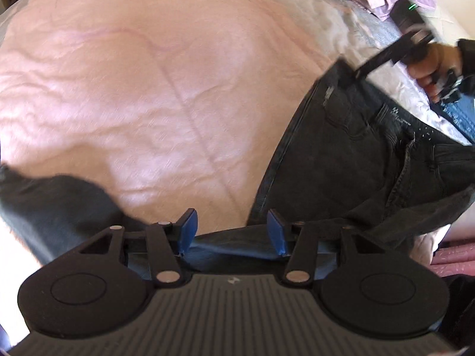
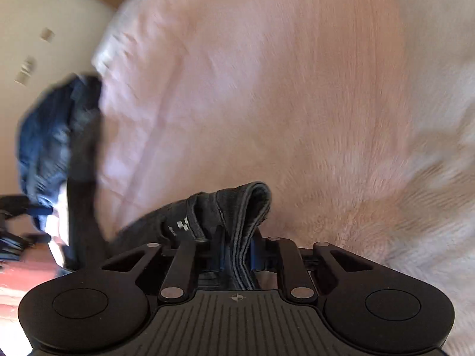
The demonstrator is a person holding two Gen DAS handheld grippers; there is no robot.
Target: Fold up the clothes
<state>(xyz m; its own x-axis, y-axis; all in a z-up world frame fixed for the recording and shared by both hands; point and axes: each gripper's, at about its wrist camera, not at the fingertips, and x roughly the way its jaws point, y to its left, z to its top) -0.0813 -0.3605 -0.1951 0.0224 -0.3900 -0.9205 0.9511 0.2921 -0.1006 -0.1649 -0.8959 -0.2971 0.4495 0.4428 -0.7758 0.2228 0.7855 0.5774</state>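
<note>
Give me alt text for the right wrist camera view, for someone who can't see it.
The right gripper is shut on a folded waistband edge of dark grey jeans, lifted above a pink bedspread. The picture is motion-blurred; at left, blue denim hangs by a cream wall.

Left wrist view: you look forward and down along the left gripper [image 1: 231,231] from close above the pink bedspread [image 1: 133,89], with the right gripper [image 1: 383,56] and your hand [image 1: 433,68] at upper right.

Right wrist view: you look along the right gripper [image 2: 236,255], very near its fingers, blurred, facing the bedspread [image 2: 297,89] and a wall at left.

Shared: the bedspread and the black jeans [image 1: 356,154] [image 2: 234,207].
</note>
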